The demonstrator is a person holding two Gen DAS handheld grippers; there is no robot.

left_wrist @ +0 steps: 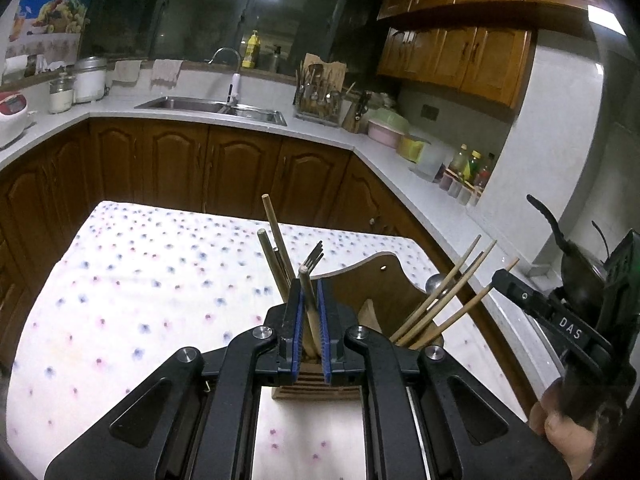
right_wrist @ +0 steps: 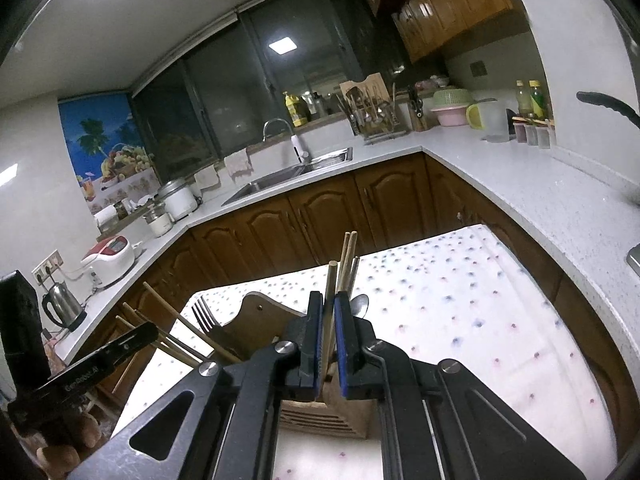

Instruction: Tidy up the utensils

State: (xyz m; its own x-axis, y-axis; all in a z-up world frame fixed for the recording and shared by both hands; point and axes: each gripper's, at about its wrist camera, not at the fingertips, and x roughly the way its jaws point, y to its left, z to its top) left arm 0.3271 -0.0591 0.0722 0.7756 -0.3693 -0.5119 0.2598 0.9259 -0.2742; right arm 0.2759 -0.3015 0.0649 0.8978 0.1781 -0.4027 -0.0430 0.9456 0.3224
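A wooden utensil holder (left_wrist: 384,280) stands on the flowered tablecloth (left_wrist: 140,280), with a fork (left_wrist: 316,258), a spoon (right_wrist: 360,304) and several chopsticks (left_wrist: 444,304) upright in it. My left gripper (left_wrist: 310,284) sits over the holder's front. A wooden chopstick (left_wrist: 308,304) stands between its blue pads, leaning, with thin slits of room beside it. My right gripper (right_wrist: 328,296) is over the same holder (right_wrist: 260,312). Another chopstick (right_wrist: 330,280) stands loosely between its narrowly parted pads. Each gripper shows at the edge of the other's view.
The table is hemmed in by an L-shaped white counter (left_wrist: 328,136) over brown cabinets, with a sink (left_wrist: 212,106) at the back. A kettle (right_wrist: 64,304) and rice cooker (right_wrist: 110,256) stand to the left. A dark wok handle (left_wrist: 548,216) juts in at the right.
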